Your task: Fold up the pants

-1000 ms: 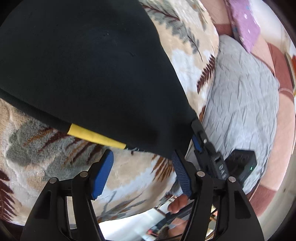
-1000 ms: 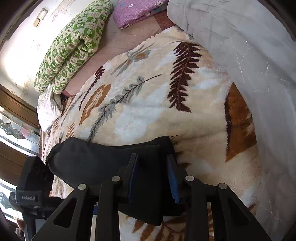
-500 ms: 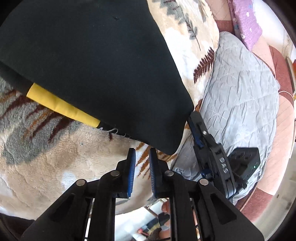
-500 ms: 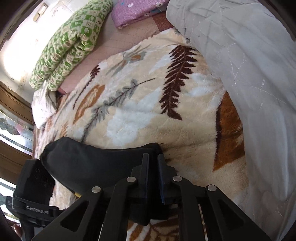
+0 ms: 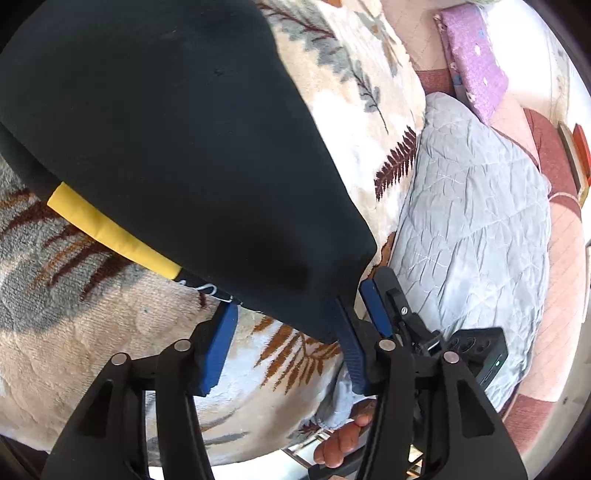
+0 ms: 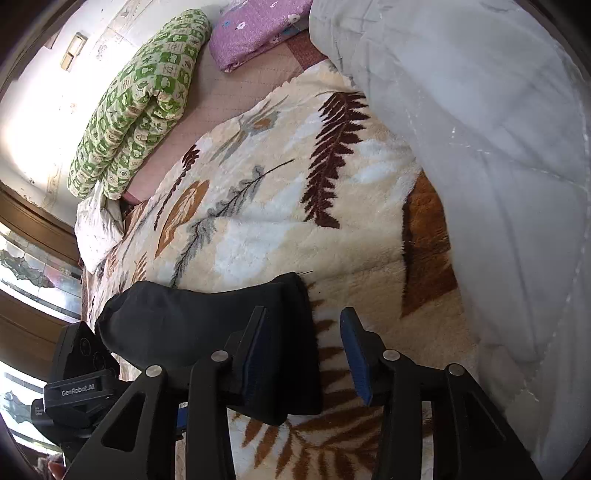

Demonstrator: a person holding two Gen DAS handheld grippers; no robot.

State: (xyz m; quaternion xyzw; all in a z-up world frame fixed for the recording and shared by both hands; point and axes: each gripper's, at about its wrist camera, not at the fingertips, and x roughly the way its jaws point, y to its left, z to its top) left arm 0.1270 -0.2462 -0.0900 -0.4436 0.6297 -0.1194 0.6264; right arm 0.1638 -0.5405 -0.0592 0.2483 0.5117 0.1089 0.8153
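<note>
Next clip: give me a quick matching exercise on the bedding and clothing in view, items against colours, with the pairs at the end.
Items:
1. pants
2. rolled quilt
3. folded sheet
4. padded cover

Colours:
A. purple with small flowers
B. pale grey
C. black with a yellow band
D. green and cream check

Pairs: 1-C, 2-D, 3-A, 4-B
</note>
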